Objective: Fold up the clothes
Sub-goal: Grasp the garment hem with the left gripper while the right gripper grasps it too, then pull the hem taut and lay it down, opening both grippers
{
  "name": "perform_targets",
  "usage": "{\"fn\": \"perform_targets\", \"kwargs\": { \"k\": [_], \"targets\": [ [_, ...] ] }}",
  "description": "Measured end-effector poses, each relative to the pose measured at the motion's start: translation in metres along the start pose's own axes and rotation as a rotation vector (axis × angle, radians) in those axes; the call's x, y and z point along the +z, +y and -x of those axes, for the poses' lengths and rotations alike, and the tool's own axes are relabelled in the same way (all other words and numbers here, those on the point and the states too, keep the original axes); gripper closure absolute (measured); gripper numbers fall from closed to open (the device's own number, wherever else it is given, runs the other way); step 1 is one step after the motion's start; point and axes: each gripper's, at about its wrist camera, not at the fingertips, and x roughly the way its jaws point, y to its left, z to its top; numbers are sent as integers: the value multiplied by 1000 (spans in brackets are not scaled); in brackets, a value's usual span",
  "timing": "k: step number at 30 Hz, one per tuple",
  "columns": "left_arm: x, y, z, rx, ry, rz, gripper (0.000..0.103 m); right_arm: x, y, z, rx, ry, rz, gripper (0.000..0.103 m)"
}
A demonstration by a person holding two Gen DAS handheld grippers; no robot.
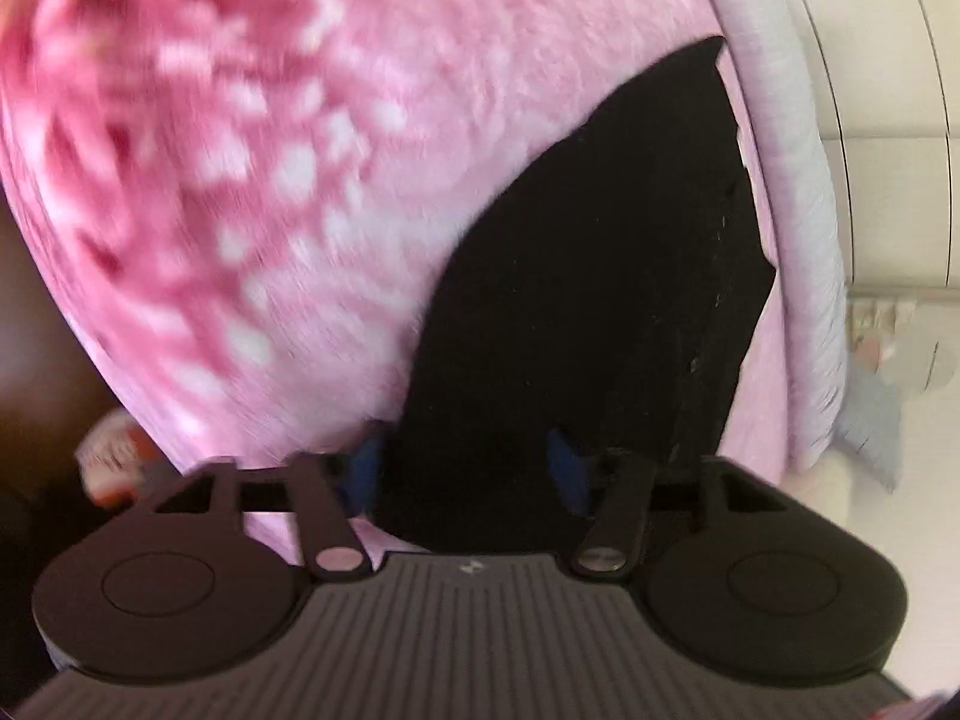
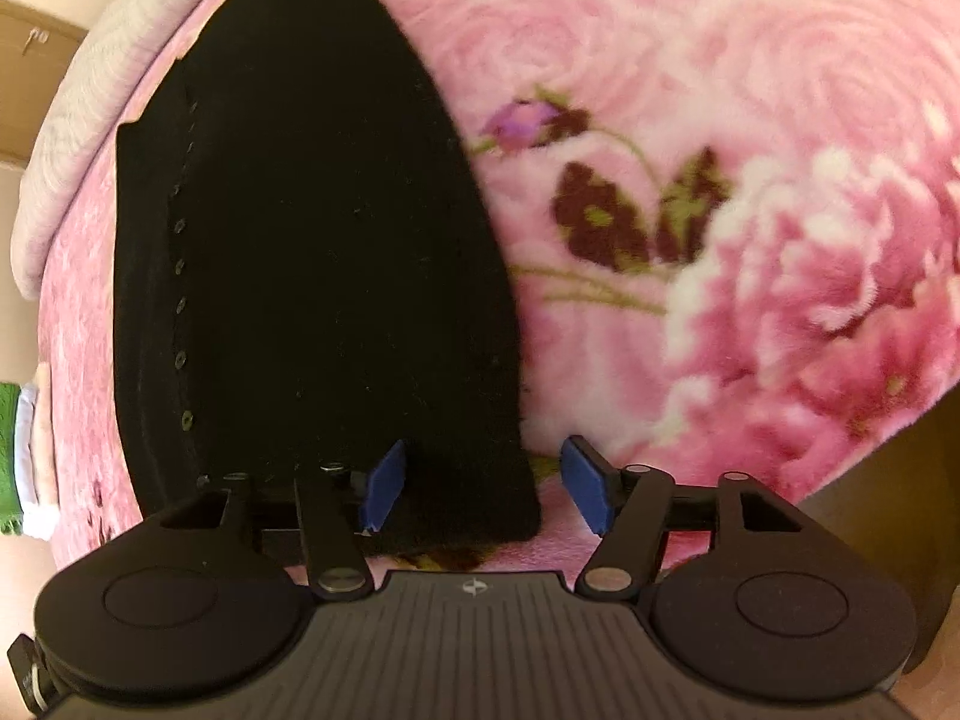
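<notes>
So: black button-front garment (image 2: 312, 252) lies flat on the pink floral blanket (image 2: 720, 120). Soft, limp, light; best taken at the near hem corners. Left gripper (image 1: 468, 468) and right gripper (image 2: 480, 486) fingers wide open, straddling the hem, gripping nothing.

My left hand-held gripper (image 1: 465, 471) points toward twelve o'clock, its black linkage arms angled inward from eight and four o'clock. Its two blue fingertips (image 1: 365, 468) stand apart, with black cloth (image 1: 576, 300) filling the gap between them. My right hand-held gripper (image 2: 483, 483) also points toward twelve o'clock, jaws spread wide. Its blue pads (image 2: 585, 489) are parted, the left pad resting against the cloth's near corner, the right pad clear of it.
</notes>
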Motion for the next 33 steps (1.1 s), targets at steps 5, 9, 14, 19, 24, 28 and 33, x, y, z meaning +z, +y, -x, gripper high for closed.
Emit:
{"fn": "perform_targets", "kwargs": {
  "k": [5,9,14,19,24,28,33],
  "targets": [
    [-10,-61,38,-34,-91,-452,94,-3,9,21,55,-35,33,89],
    [-23,-69,52,59,-102,-695,93,-15,4,14,40,-10,19,91],
    [-27,-38,21,244,-23,-720,93,-30,-1,5,22,22,1,92],
    [-18,-43,35,320,12,-755,90,-34,7,3,-49,62,74,84],
    [1,-53,54,482,11,-796,89,-10,27,30,-257,5,124,54],
    [12,-75,46,424,-21,-856,88,1,53,38,-310,-109,232,51],
    [3,-101,-1,299,-19,-962,83,1,94,15,-318,-166,409,50]
  ]
}}
